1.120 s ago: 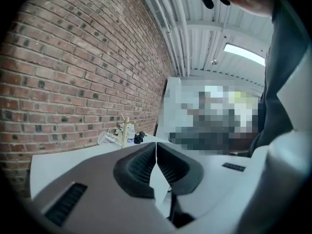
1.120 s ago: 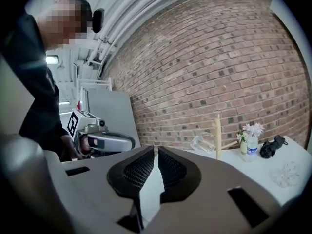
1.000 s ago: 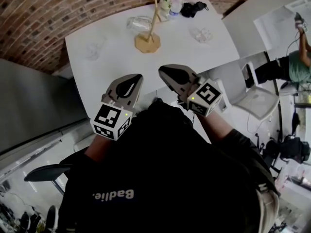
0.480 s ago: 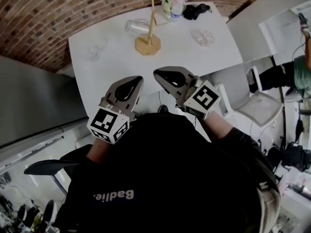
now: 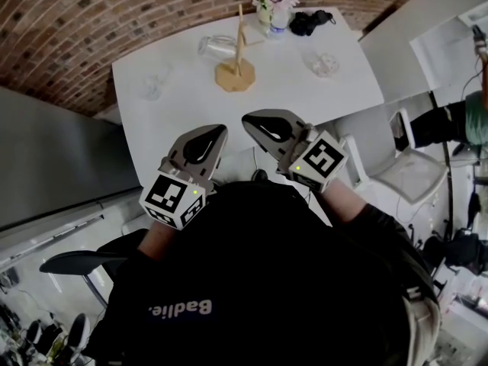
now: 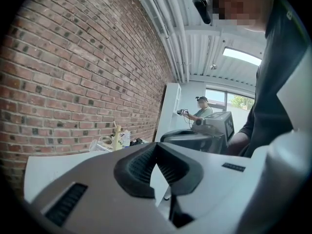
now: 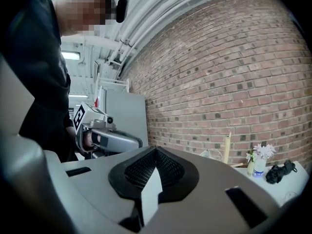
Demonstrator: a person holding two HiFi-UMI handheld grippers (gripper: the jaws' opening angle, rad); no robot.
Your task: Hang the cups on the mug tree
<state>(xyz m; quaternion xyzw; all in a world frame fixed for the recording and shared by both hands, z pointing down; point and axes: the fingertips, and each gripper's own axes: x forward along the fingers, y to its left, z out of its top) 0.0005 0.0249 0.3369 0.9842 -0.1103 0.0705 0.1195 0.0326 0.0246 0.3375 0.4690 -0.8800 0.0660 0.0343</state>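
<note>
Nearest, in front of the person's dark shirt, the left gripper (image 5: 216, 133) and the right gripper (image 5: 250, 121) are both closed with nothing between their jaws, tips over the near edge of the white worktop (image 5: 191, 117). Farther on stands the wooden mug tree (image 5: 235, 70). One clear glass cup (image 5: 216, 46) lies just left of its pole, a second clear cup (image 5: 152, 87) sits well to the left, and a third clear cup (image 5: 324, 64) to the right. A small vase of pale flowers (image 5: 277, 8) stands at the far edge.

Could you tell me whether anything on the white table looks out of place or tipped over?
The clear glass cup beside the wooden mug tree seems to lie on its side rather than upright; nothing looks spilled.
</note>
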